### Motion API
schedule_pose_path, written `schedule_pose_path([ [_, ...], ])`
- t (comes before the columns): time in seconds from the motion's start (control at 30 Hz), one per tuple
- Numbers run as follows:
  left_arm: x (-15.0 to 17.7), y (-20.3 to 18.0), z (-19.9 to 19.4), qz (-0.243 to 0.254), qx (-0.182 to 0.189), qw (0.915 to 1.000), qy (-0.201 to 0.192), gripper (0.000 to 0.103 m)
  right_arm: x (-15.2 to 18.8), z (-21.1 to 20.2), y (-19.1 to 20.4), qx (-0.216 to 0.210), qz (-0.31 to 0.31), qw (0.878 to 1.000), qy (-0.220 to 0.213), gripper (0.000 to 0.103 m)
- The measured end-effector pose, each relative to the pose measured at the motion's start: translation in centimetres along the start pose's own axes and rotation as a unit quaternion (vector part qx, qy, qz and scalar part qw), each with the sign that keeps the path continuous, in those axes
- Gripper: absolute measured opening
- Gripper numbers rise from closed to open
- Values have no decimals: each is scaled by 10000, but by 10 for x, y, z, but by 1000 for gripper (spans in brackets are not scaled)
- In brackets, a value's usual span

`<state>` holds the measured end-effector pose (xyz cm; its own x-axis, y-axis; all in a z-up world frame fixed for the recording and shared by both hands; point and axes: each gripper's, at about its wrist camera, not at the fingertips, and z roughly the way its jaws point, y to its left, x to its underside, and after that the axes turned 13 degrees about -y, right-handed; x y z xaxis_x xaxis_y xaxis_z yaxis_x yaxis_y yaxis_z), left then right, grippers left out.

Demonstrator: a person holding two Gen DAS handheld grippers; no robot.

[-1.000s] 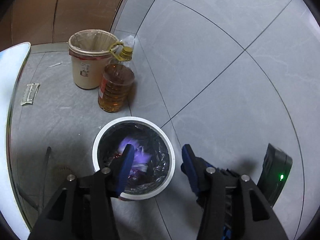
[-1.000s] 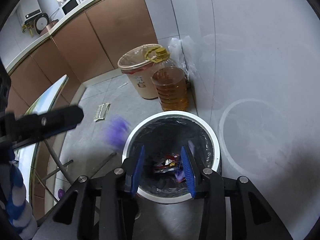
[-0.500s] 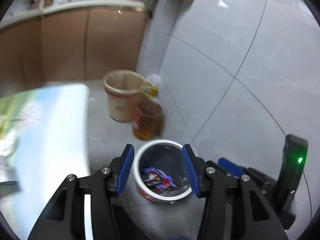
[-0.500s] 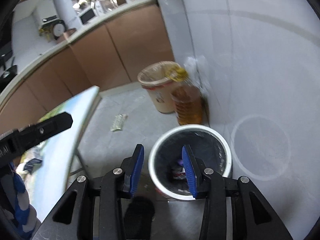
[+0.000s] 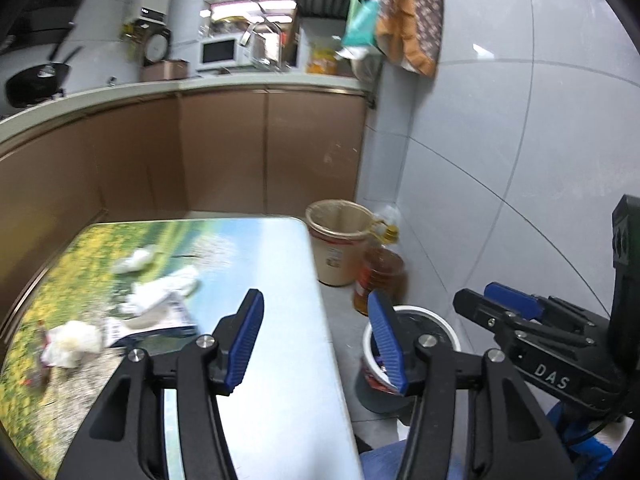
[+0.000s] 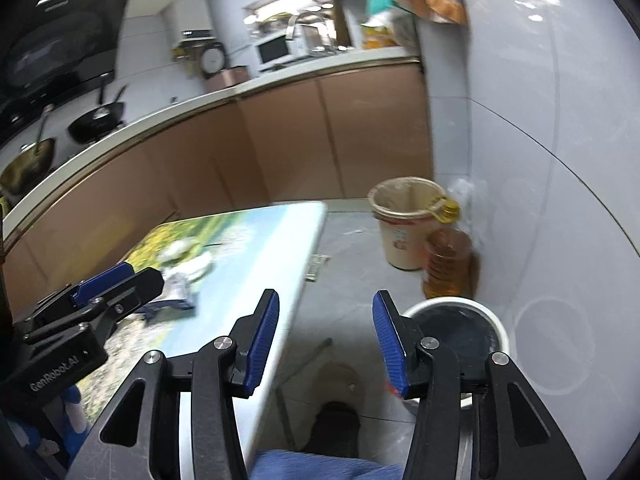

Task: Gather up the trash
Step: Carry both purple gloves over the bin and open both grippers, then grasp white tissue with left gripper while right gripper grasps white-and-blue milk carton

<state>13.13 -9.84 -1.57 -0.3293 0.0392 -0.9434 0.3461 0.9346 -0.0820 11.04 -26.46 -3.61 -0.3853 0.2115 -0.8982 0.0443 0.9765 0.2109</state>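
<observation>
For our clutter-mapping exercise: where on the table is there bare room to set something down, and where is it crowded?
Free: the table's right strip, along the edge nearest the white bin. Crowded: the left half, with crumpled tissues and white wrappers.

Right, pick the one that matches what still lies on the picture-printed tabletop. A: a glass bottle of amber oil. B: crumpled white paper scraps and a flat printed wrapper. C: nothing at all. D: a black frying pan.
B: crumpled white paper scraps and a flat printed wrapper lie on the picture-printed tabletop; the amber oil bottle stands on the floor and the black frying pan sits on the counter.
</observation>
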Motion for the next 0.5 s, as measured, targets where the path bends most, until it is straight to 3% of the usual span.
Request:
schedule_pose_path([
  [0.13,1,20,-35,14,-245,9994,-258,59,-2,-11,32,-287,-181,9994,8,50],
  [0.5,10,77,-83,-284,-593,9961,-586,59,2,-23,103,-624,-720,9954,111,51],
])
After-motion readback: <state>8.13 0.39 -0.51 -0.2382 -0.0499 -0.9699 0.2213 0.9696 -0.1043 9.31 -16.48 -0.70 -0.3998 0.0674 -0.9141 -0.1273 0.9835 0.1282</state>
